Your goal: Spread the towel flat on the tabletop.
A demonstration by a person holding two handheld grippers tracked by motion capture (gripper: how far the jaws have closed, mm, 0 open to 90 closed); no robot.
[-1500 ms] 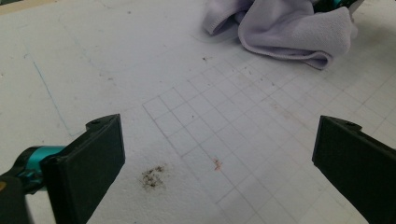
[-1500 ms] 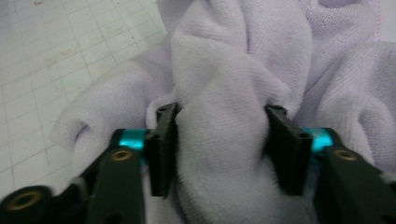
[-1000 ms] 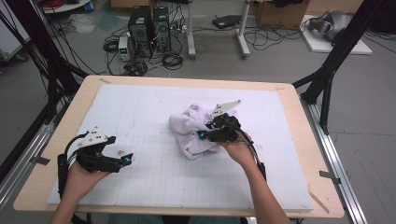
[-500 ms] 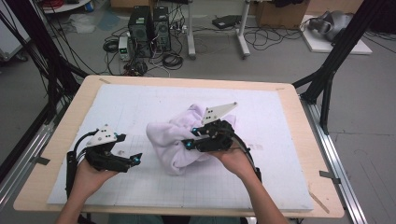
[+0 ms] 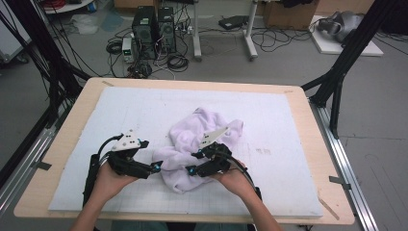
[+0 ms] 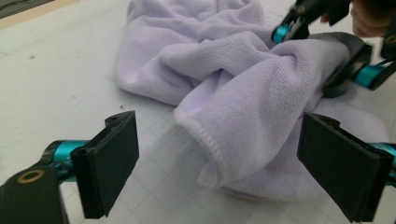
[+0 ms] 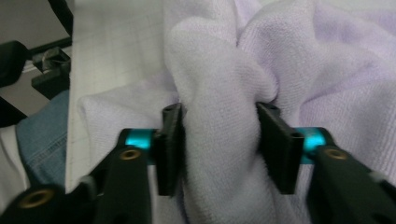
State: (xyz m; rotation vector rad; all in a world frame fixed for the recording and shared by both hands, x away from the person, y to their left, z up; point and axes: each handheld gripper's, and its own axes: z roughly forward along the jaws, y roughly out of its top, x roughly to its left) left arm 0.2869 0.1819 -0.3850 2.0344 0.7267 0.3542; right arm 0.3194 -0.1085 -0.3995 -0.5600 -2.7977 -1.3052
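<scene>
A crumpled lavender towel lies in the middle of the white mat. My right gripper is shut on a thick fold at the towel's near side; in the right gripper view the fold is squeezed between the two pads of the right gripper. My left gripper sits at the towel's left near edge and is open. In the left gripper view its jaws stand wide apart around the left gripper's midpoint, with the towel's hemmed corner between them, untouched. The right gripper shows beyond, clamped on the towel.
The mat covers a wooden table with bare mat on both sides and behind the towel. Black frame legs stand at the table's corners. Computer towers and cables lie on the floor beyond. The person's jeans are past the near edge.
The right gripper has dragged the towel toward the near left. The left gripper has moved right, up to the towel's edge, and its jaws now straddle a corner.
</scene>
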